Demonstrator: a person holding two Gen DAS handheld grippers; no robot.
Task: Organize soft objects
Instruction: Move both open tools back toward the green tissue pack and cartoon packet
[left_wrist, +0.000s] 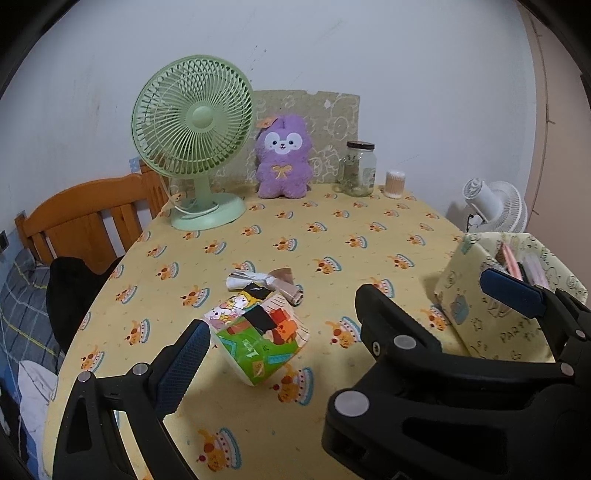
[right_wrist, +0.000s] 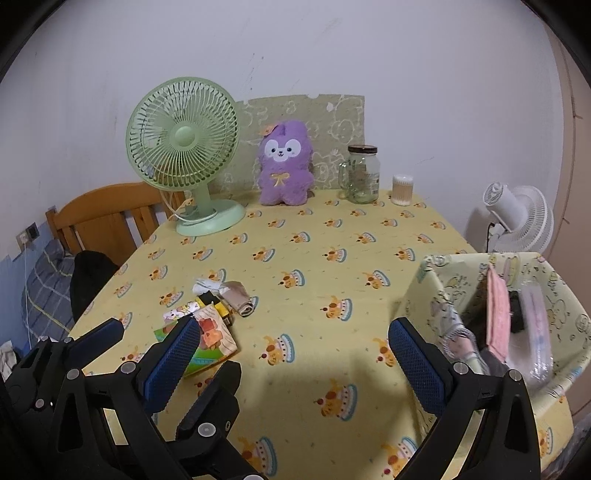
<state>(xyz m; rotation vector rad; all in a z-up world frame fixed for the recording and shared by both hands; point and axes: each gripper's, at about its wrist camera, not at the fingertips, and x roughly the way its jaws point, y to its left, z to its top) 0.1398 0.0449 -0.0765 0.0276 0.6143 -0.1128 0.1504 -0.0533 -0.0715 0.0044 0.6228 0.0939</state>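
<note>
Colourful printed tissue pack (left_wrist: 258, 336) lies tilted beside crumpled socks (left_wrist: 273, 284).

Both wrist views are evenly lit by soft, dim indoor light with a slightly cool cast. Broad, soft-edged shadows fall on the yellow tablecloth (left_wrist: 332, 229) toward the lower frame. No glare is evident. Fisheye distortion bows the table edges, and dark vignetting fills the corners. The fabric basket (right_wrist: 443, 291) shows mild blur in the right wrist view.
</note>
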